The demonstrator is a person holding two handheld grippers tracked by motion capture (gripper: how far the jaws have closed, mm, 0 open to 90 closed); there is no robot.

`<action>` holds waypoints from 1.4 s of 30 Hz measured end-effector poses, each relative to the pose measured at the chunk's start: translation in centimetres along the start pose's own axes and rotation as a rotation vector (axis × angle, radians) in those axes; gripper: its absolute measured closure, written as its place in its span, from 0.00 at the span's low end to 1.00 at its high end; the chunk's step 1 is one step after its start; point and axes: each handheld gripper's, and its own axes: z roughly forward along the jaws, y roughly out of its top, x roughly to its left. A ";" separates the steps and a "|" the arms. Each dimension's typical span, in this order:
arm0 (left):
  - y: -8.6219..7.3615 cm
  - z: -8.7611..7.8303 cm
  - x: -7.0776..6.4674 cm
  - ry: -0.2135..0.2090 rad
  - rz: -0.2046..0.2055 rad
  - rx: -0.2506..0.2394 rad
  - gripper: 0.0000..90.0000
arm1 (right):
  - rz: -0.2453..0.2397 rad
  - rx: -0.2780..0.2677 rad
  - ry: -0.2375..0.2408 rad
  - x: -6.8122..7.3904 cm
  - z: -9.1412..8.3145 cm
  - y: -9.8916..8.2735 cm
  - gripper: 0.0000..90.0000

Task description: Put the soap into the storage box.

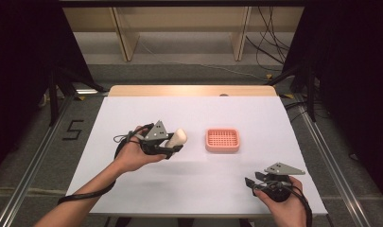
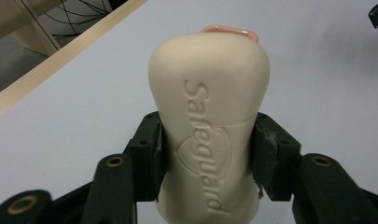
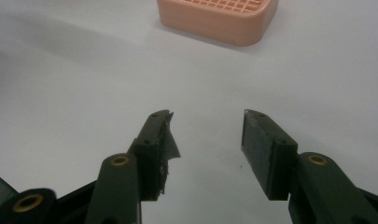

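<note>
Table (image 1: 132, 113) white, wood-edged | left gripper (image 1: 172, 144) jaws clamp soap (image 2: 210, 130) | right gripper (image 3: 207, 140) jaws apart, empty

Even, soft overhead light falls on the white counter (image 1: 198, 184) in the high view, while dark curtains on both sides of it stay almost black. Faint, blurred shadows lie on the counter beneath the hands. In the left gripper view the soap bar (image 2: 210, 126) is sharp and evenly lit, without glare; the counter behind it is softly out of focus.
</note>
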 end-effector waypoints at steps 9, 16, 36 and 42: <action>0.6 0.6 0.0 -0.001 -0.006 -0.011 0.55 | 0.003 -0.001 -0.001 0.0 0.0 0.0 0.59; 1.0 1.0 0.0 -0.006 0.012 -0.004 0.55 | 0.015 -0.001 0.012 0.0 0.0 -0.1 0.59; 2.0 2.4 0.0 -0.014 0.017 -0.035 0.55 | -0.015 -0.017 0.005 -0.3 0.0 -0.1 0.59; 2.5 2.9 0.0 -0.013 0.040 -0.049 0.55 | -0.018 -0.023 0.003 -0.4 0.0 -0.1 0.59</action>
